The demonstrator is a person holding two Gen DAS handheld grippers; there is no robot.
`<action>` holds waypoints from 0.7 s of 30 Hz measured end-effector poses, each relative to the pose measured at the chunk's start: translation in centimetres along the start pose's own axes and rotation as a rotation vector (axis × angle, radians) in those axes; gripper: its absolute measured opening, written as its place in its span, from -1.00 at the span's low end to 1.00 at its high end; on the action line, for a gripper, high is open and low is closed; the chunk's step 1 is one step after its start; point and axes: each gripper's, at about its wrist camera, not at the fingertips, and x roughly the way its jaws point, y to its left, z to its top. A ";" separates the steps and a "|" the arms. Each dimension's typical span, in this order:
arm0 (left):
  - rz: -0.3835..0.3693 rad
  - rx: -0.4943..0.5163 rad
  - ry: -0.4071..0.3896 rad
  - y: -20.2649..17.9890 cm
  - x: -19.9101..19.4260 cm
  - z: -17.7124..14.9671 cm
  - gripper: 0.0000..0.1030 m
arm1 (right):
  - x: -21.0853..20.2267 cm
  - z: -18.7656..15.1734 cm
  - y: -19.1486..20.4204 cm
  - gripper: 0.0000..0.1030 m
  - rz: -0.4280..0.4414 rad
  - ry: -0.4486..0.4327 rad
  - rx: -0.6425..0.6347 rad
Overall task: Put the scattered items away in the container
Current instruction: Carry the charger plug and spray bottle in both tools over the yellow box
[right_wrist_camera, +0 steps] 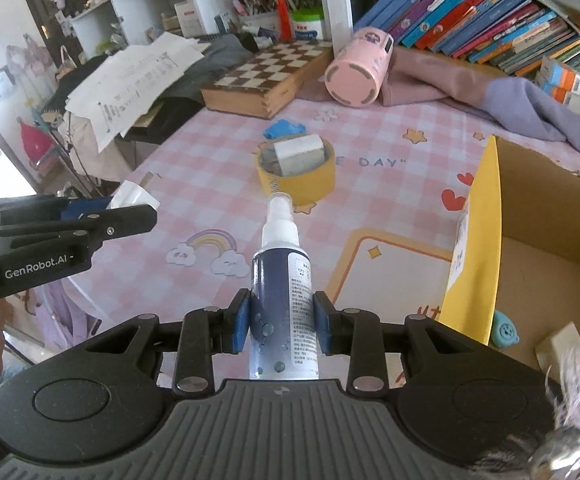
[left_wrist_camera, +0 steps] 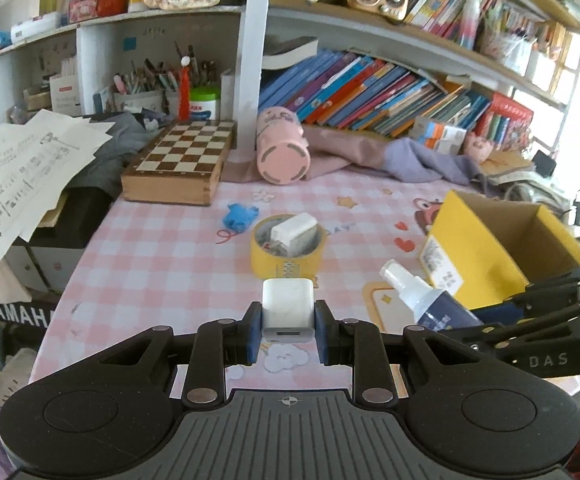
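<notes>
The left gripper (left_wrist_camera: 287,330) clamps a white charger (left_wrist_camera: 287,312) at lower centre, above the pink bench (left_wrist_camera: 149,248). The right gripper (right_wrist_camera: 281,322) clamps a spray bottle (right_wrist_camera: 281,280) at centre frame, the yellow box (right_wrist_camera: 478,240) at its right.

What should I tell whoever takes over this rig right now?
Left gripper: shut on the white charger.
Right gripper: shut on the spray bottle.
Both held above the table, not yet in the yellow box, which already holds a few small things.
Left on the table: tape roll with a white block in it, blue toy.
</notes>
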 end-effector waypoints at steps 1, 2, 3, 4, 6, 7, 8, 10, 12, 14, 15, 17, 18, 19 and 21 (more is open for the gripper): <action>-0.005 0.002 -0.004 -0.2 -0.5 -0.2 -0.52 | -0.5 -0.3 0.3 -0.41 -0.004 -0.008 -0.001; -0.010 0.004 -0.009 -0.4 -0.9 -0.3 -0.52 | -0.8 -0.5 0.6 -0.41 -0.006 -0.014 -0.001; -0.016 0.007 -0.013 -0.5 -1.4 -0.5 -0.52 | -1.2 -0.8 0.8 -0.41 -0.008 -0.019 -0.001; -0.022 0.012 -0.018 -0.7 -1.9 -0.7 -0.52 | -1.6 -1.1 1.1 -0.41 -0.010 -0.025 -0.001; -0.031 0.024 -0.028 -1.1 -2.8 -1.1 -0.52 | -2.3 -1.8 1.6 -0.41 -0.014 -0.033 -0.001; -0.034 0.029 -0.032 -1.3 -3.3 -1.3 -0.52 | -2.6 -2.2 1.9 -0.41 -0.014 -0.036 0.000; -0.038 0.031 -0.034 -1.5 -3.7 -1.5 -0.52 | -3.0 -2.6 2.3 -0.41 -0.012 -0.038 0.002; -0.044 0.033 -0.037 -1.8 -4.5 -2.1 -0.52 | -3.5 -3.4 2.8 -0.41 -0.012 -0.042 0.005; -0.049 0.032 -0.040 -1.9 -5.4 -2.7 -0.52 | -4.2 -4.2 3.3 -0.41 -0.015 -0.050 0.007; -0.051 0.029 -0.044 -2.2 -6.2 -3.3 -0.52 | -4.8 -4.8 3.7 -0.41 -0.020 -0.057 0.011; -0.051 0.029 -0.046 -2.3 -6.6 -3.6 -0.52 | -5.0 -5.2 3.9 -0.41 -0.022 -0.060 0.013; -0.053 0.028 -0.051 -2.5 -7.4 -4.1 -0.52 | -5.6 -6.0 4.3 -0.41 -0.025 -0.064 0.017; -0.055 0.028 -0.053 -2.5 -7.7 -4.4 -0.52 | -5.9 -6.4 4.5 -0.41 -0.026 -0.066 0.018; -0.056 0.027 -0.054 -2.6 -8.0 -4.7 -0.52 | -6.1 -6.8 4.7 -0.41 -0.028 -0.067 0.020; -0.063 0.027 -0.054 -2.9 -8.6 -5.2 -0.52 | -6.6 -7.5 4.9 -0.41 -0.034 -0.070 0.024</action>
